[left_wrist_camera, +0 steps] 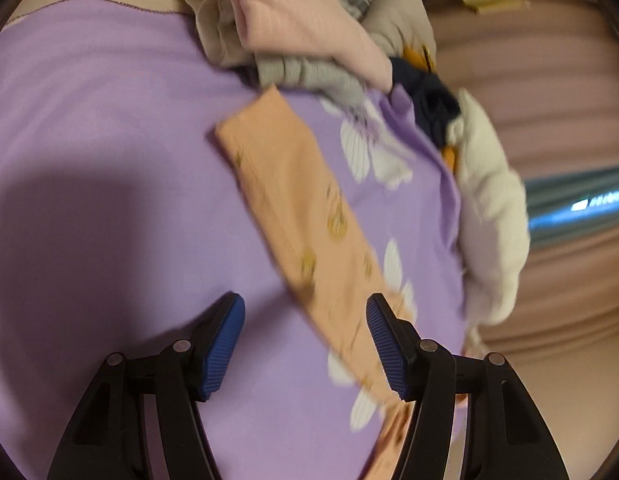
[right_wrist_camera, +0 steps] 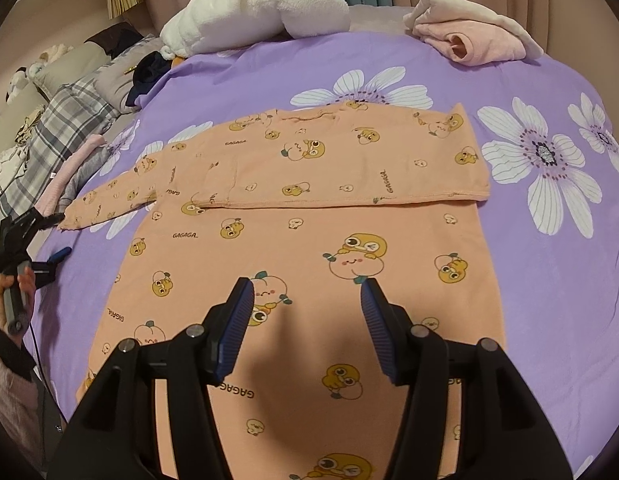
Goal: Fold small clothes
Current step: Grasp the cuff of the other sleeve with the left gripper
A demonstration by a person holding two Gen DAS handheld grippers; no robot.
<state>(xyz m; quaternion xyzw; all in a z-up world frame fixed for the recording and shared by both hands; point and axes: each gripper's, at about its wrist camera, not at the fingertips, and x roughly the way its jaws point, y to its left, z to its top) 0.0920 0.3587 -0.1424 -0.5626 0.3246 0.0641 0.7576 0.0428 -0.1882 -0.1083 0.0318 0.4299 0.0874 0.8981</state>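
Observation:
An orange long-sleeved top with cartoon prints lies flat on the purple flowered sheet. Its right sleeve is folded across the chest; its left sleeve still sticks out to the left. My right gripper is open, hovering above the top's lower body. My left gripper, seen at the left edge of the right wrist view, sits by the left sleeve's cuff. In the left wrist view that sleeve runs diagonally, and my left gripper is open over it, empty.
A heap of unfolded clothes lies at the far end of the sleeve. A white plush towel and a folded pink garment lie at the sheet's far edge. A plaid pile lies to the left.

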